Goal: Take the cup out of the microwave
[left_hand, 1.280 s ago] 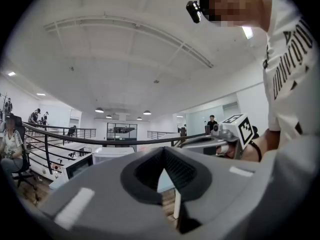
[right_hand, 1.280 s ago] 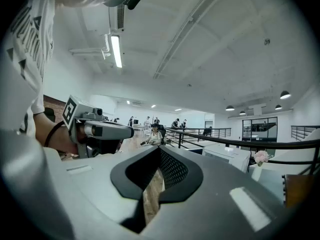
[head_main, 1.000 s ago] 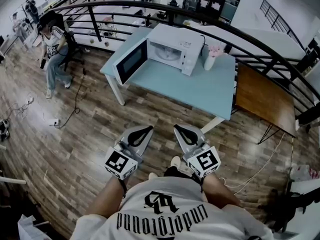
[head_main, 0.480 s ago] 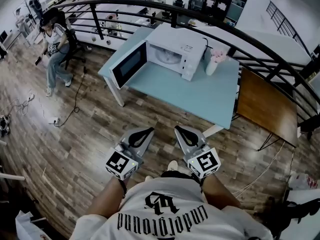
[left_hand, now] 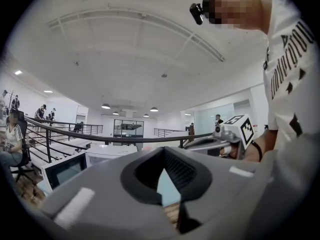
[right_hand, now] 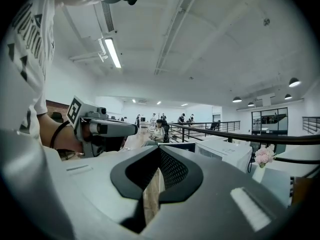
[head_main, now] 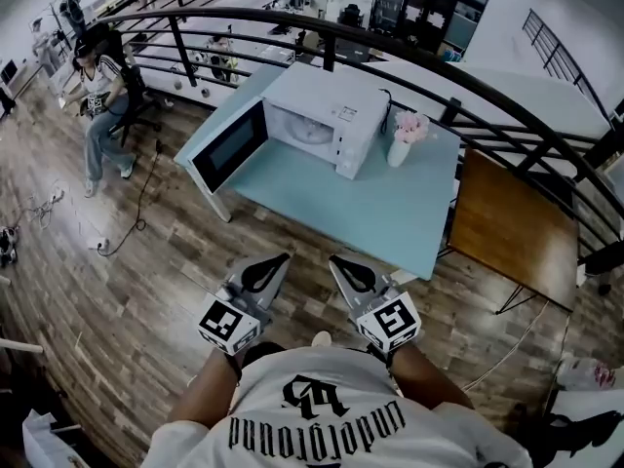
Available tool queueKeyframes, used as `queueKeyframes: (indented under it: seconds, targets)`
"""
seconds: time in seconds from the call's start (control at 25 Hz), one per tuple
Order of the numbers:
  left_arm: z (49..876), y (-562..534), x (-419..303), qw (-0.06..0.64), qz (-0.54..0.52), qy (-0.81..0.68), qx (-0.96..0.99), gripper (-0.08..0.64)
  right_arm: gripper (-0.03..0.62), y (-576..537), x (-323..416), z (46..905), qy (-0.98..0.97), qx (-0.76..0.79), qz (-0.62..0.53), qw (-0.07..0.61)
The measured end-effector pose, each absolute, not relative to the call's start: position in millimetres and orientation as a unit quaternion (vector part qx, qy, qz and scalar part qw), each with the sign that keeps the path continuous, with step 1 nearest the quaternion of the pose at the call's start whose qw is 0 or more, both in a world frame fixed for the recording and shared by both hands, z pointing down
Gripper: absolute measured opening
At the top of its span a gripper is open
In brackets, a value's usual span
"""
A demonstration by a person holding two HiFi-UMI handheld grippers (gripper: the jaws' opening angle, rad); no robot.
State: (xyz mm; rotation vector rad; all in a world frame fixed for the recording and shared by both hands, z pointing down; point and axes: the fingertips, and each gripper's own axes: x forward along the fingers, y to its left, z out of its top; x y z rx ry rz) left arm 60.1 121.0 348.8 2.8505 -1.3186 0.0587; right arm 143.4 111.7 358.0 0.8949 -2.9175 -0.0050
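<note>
A white microwave [head_main: 327,105] stands on a light-blue table [head_main: 390,213] with its door [head_main: 226,147] swung open to the left. Its lit cavity [head_main: 304,129] looks pale inside, and I cannot make out a cup there. My left gripper [head_main: 281,259] and right gripper [head_main: 334,259] are side by side over the wood floor, short of the table's near edge. Both point level at the table, both are shut, and both are empty. The left gripper view shows its closed jaws [left_hand: 162,150] and the microwave [left_hand: 65,170]. In the right gripper view the closed jaws [right_hand: 159,150] fill the foreground, with the microwave [right_hand: 225,151] beyond them.
A white vase of pink flowers [head_main: 402,136] stands to the right of the microwave. A brown wooden table [head_main: 512,227] adjoins the blue one on the right. A black railing [head_main: 468,76] curves behind both. A seated person [head_main: 97,100] and floor cables [head_main: 122,227] are at the left.
Both grippers have moved forward together toward the blue table. The table and the microwave now look larger and nearer. Both stayed shut.
</note>
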Motion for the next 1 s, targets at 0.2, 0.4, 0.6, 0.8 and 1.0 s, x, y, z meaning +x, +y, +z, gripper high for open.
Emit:
queueKeyframes:
  seconds: [0.2,0.4,0.6,0.8,1.0]
  targets:
    - [346.8,100.0,71.3,-0.002,0.023,-0.429,0.903,0.049,0.005,90.3,156.3,362.0,-0.958,0.285,0.004,0.043]
    - [353.9,78.7,76.2,0.001,0.027,-0.425,0.905,0.049,0.005,66.0,161.6,366.6,-0.956,0.290,0.010,0.043]
    - [354.1,54.8,73.1,-0.001,0.023,-0.418,0.908,0.049,0.005,44.7,157.9,367.5,-0.953,0.299,0.009,0.043]
    - [351.3,29.6,58.9,-0.007,0.025,-0.410,0.912,0.049,0.005,22.1,144.0,365.5,-0.950,0.308,0.006,0.047]
    - [351.9,-2.6,31.3,-0.006,0.021,-0.405,0.914,0.049,0.005,-8.6,118.2,371.6,-0.947,0.317,0.014,0.049]
